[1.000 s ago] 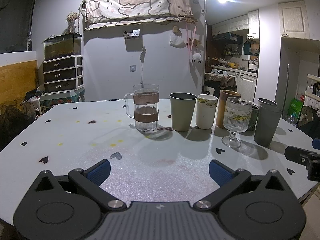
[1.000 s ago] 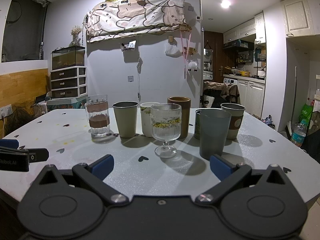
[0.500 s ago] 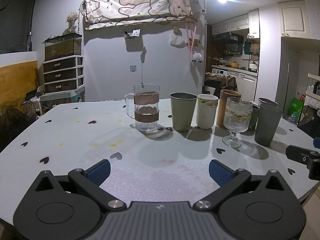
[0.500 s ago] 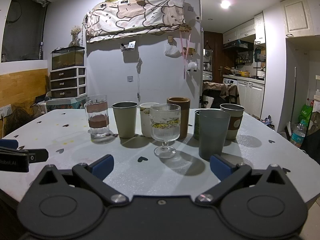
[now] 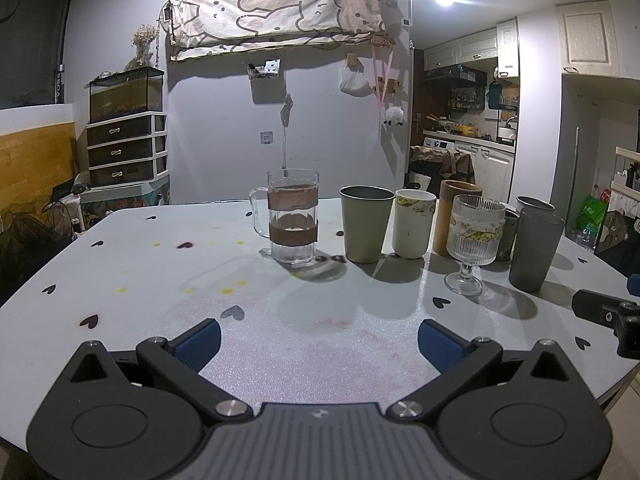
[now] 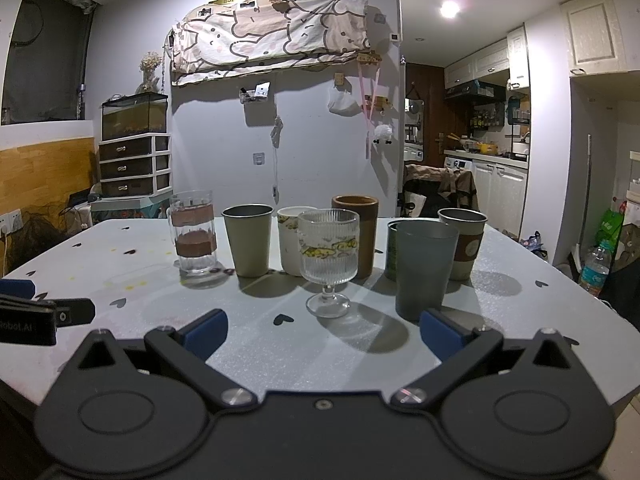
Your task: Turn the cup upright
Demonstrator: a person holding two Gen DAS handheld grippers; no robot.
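Still unmoved, left gripper (image 5: 319, 343) and right gripper (image 6: 323, 332) fingers wide apart, empty, cups (image 6: 425, 269) upright as before.

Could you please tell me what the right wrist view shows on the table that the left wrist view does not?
Only the right wrist view shows the sleeved paper cup in full and the open right gripper; the left view catches just that cup's rim. Only the left wrist view shows the glass mug's handle clearly, plus the open left gripper. Both show the stemmed glass, white cup and every cup standing upright.
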